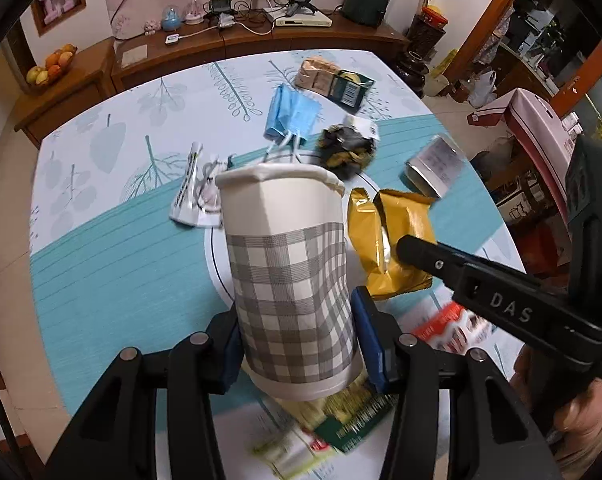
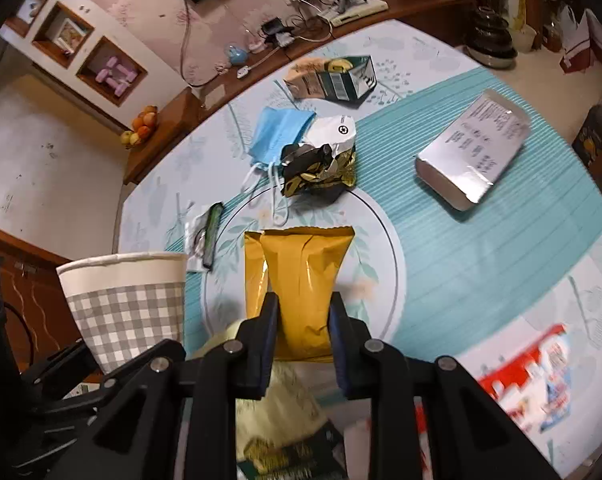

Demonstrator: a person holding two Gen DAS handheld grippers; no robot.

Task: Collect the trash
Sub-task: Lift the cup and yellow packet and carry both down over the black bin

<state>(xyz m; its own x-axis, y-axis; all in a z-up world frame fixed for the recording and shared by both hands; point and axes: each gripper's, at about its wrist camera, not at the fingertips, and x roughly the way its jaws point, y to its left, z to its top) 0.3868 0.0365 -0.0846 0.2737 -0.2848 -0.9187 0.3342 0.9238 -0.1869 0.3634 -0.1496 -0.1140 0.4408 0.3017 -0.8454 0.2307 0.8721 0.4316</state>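
Holding: both grippers loaded, lifted over the table
Table (image 1: 101,264): round, teal and pale leaf-print cloth, trash scattered across it
Paper cup (image 1: 289,280): grey check, white rim, clamped low on its sides by left gripper (image 1: 297,344); hangs clear of table, leaning a little
Gold pouch (image 2: 301,280): clamped near its lower end by right gripper (image 2: 301,320); sticks up between the fingers, just right of cup
Silver pouch (image 2: 473,152): flat on teal band, far right, well apart
Green carton (image 2: 337,78): far edge of table
Blue face mask (image 2: 277,132): touching crumpled black-gold wrapper (image 2: 321,168)
White-green sachet (image 2: 205,240): just behind cup
Red-white packet (image 2: 537,376): near edge, blurred
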